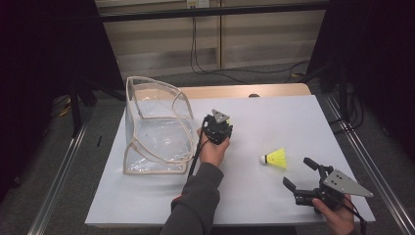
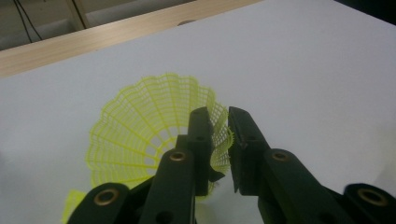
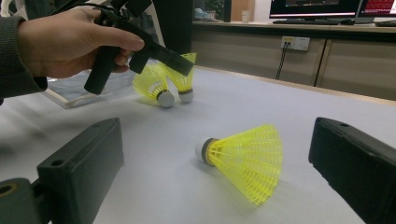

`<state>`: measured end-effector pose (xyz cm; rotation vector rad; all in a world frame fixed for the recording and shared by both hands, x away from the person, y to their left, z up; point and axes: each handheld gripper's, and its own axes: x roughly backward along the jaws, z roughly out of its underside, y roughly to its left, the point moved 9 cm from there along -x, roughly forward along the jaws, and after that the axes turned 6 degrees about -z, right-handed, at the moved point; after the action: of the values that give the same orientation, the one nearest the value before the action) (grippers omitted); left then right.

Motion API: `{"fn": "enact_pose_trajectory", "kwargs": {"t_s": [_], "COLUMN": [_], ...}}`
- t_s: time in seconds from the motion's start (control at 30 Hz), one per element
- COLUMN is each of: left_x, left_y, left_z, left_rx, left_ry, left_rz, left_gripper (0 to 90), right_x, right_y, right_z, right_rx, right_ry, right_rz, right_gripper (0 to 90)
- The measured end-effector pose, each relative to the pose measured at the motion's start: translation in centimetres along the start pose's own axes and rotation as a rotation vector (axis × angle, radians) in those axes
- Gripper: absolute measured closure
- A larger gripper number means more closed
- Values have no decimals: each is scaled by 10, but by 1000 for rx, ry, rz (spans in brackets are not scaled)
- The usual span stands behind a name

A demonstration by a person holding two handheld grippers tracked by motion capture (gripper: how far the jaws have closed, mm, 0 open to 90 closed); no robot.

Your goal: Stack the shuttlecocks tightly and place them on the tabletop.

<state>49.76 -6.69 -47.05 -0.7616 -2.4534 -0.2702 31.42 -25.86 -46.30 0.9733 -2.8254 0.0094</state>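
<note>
While the left hand (image 1: 213, 149) holds the left gripper (image 2: 221, 122) tipped down over the middle of the desk (image 1: 274, 112), its tongs stand a narrow gap apart. The mesh rim of the first shuttlecock (image 2: 149, 121) sits in that gap. The gap looks wider than the mesh, so the tongs are not clamped. The rim curls against the left tong.

From the right gripper view, this first shuttlecock stands with its white cork down on the desk and its skirt up under the tongs. The second shuttlecock (image 3: 152, 84) is just beside it, also cork down and tilted. Whether the two skirts touch, cannot tell.

The clear bag (image 1: 156, 127) with pale trim stands toward the left edge of the desk, mouth open upward, just beside the left gripper.

The third shuttlecock (image 1: 275, 158) lies on its side, right of the desk's middle and well apart from the other two. Its cork points toward the left edge and its yellow skirt toward the right edge.

The right gripper (image 1: 297, 171) sits low near the near right corner, held by the right hand (image 1: 337, 215). Its tongs are wide apart with nothing between them, and they point at the third shuttlecock, which lies near them but is not touched.
</note>
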Motion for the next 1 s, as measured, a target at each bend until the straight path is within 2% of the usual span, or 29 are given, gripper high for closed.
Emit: {"fn": "enact_pose_trajectory", "kwargs": {"t_s": [0.13,0.47,0.6,0.83,1.0], "left_x": [-2,0,1,-2,-1], "left_y": [-8,-18,-23,-29,-35], "left_z": [-3,-7,-10,-8,-7], "left_rx": [14,18,22,33,28], "left_ry": [-13,-11,-21,-7,1], "left_rz": [23,57,76,103,127], "left_gripper": [761,703,707,726,779], "right_x": [0,0,0,0,0], "right_y": [0,0,0,0,0], "right_z": [0,0,0,0,0], "right_rx": [1,2,2,2,2], "right_ry": [0,3,0,0,1], "right_rz": [2,0,1,0,-1], "right_gripper": [26,26,27,27,27]}}
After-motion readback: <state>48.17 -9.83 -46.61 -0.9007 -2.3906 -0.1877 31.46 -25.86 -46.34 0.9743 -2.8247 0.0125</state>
